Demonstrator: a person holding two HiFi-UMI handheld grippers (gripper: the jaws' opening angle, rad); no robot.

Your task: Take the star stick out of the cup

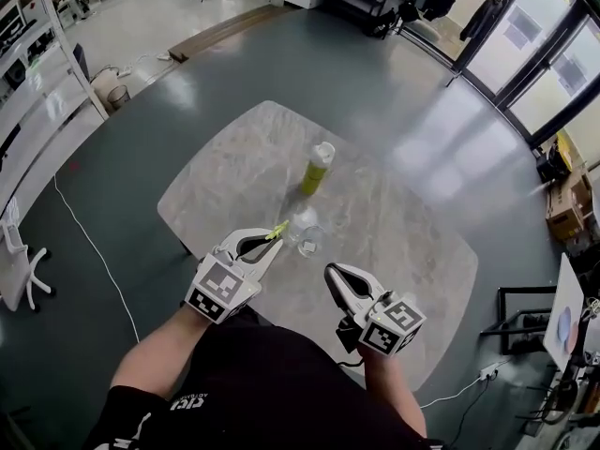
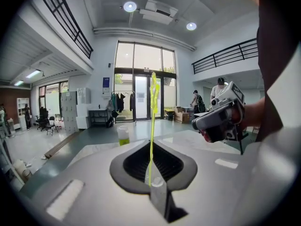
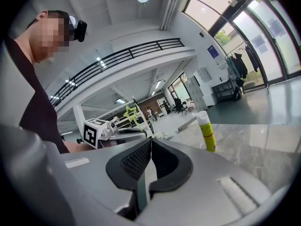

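Left gripper view shows our left gripper (image 2: 151,147) clamped on the thin shaft of the yellow-green star stick (image 2: 152,121), which stands up between the closed jaws with its star-shaped head at the top. In the head view that head sits at the jaw tips just beside the clear cup (image 1: 309,240). We judge the stick to be clear of the rim, though the glass makes that hard to confirm.

To finish well, we should hold the pinch firm, since the slender shaft could swivel or slip. We lift straight until the lower end is surely free, then carry it aside without brushing the cup, which looks light and easy to tip.

Our right gripper (image 1: 331,274) is closed on nothing, near the cup over the marble table (image 1: 225,157); it could steady the cup if needed. A yellow-green spray can (image 1: 317,169) stands further back, apart from the cup and out of the path. Beyond the table are the floor (image 1: 122,204), shelving (image 1: 37,92) and glass doors (image 1: 544,54).
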